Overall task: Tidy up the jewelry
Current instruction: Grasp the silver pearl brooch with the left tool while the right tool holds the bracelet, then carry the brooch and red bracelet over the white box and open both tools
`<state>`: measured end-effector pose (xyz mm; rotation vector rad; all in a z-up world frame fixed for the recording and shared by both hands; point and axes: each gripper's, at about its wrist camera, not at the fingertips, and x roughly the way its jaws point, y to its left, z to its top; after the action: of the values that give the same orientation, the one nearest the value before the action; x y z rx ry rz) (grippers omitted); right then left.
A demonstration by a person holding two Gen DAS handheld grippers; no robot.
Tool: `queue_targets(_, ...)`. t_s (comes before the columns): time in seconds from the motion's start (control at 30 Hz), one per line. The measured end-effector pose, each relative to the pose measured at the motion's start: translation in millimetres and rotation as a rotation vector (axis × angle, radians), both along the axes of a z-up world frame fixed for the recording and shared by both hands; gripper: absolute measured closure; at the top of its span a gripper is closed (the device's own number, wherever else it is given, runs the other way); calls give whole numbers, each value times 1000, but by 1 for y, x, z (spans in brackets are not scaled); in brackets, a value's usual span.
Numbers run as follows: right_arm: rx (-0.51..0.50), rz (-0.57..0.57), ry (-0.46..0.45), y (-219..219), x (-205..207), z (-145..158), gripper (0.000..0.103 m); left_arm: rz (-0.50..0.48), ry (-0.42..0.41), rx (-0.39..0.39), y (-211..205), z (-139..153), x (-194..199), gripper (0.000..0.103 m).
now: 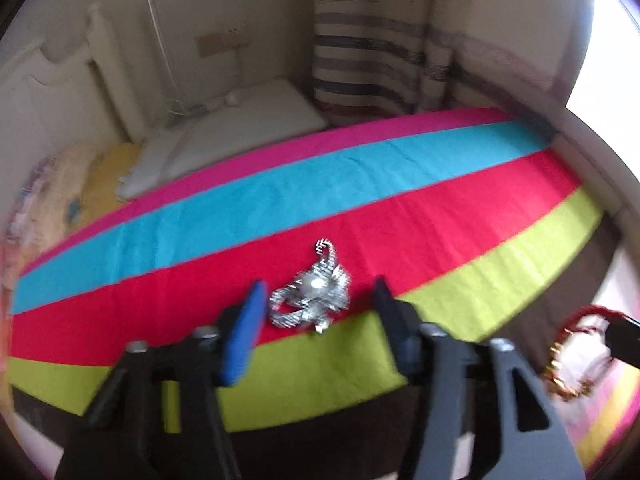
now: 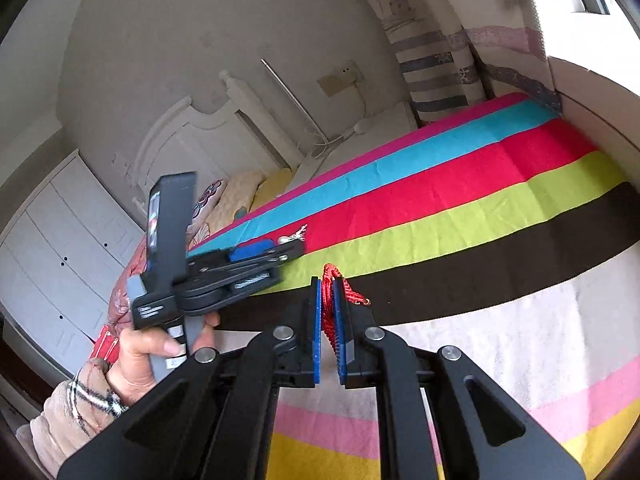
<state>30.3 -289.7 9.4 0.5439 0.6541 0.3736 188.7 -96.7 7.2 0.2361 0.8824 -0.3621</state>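
On the red stripe (image 1: 400, 208), the left gripper (image 1: 320, 300) stands wide around the silver piece (image 1: 310, 300). Closing on it appears next. The right gripper (image 2: 329, 312) pinches a red cord (image 2: 329, 308).

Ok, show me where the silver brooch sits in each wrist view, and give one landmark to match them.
Left wrist view: the silver brooch lies lower centre, on the red stripe near its edge with the green, between the open left gripper fingers.
Right wrist view: only a silver sliver shows left of centre, behind the left gripper's tip.
Shared landmark: the striped cloth's red stripe.
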Motion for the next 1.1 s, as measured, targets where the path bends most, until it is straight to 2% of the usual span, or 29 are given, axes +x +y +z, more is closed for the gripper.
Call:
queue_targets(0.03,-2,0,-1,0,0,0,93,-3,9,-18,3,1,-3,63)
queue_targets(0.13,-6,3,-3,1,2,1,93,2,-93,16,8,7,-38,63)
queue_targets(0.27,-5,3,-16,1,0,2,93,19,-203,20,16,24,-89,63)
queue_targets(0.37,-14,14,-43,4,-3,5,93,35,-246,18,24,37,-126,63)
queue_targets(0.47,-26,37,-72,9,-9,10,93,57,-285,63,31,46,-159,63)
queue_targets(0.57,-27,52,-93,12,-12,14,93,71,-292,72,42,51,-184,63)
queue_targets(0.73,29,53,-118,11,-21,20,93,100,-296,118,61,55,-220,63)
queue_targets(0.8,62,56,-152,11,-35,26,93,110,-320,159,67,59,-231,63)
queue_targets(0.9,93,63,-189,15,-55,36,93,106,-328,172,75,66,-246,63)
queue_targets(1.1,76,128,-233,38,-85,52,93,124,-350,195,90,76,-268,63)
